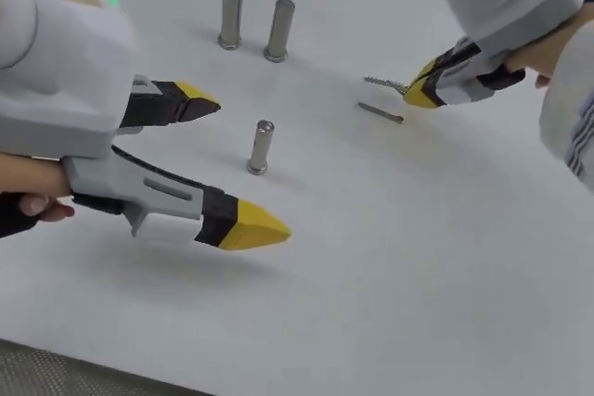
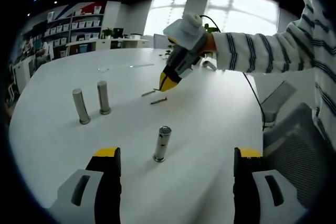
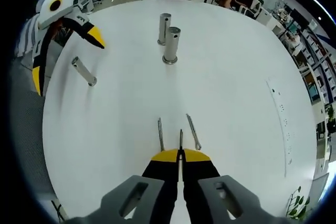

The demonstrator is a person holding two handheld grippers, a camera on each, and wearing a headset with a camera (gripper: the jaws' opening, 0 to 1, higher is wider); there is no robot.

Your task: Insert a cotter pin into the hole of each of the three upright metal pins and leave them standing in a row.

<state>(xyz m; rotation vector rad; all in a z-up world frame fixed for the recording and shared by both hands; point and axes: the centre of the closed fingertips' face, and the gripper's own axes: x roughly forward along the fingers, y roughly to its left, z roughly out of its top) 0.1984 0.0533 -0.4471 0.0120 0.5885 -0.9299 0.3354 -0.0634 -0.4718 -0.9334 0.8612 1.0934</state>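
The right claw (image 3: 180, 154) is pressed together on a cotter pin (image 3: 180, 139), which pokes straight out from its tips at the low centre of the right gripper view. Two loose cotter pins (image 3: 160, 132) lie on the counter (image 3: 236, 103) just beside it, one on either side. The hold looks to be on the very end, so the cotter pin could swivel or slip free on lifting. A sideways drag could also scatter the loose ones.

The left claw (image 1: 237, 164) stands wide apart at the left of the head view, with the near metal pin (image 1: 261, 147) upright between its jaws and untouched. If one jaw arrives first, that narrow-footed pin may topple. The two far metal pins (image 1: 230, 16) stand close together at the upper centre. Their holes are too small to judge, and pushing against a misaligned hole could knock a pin over.
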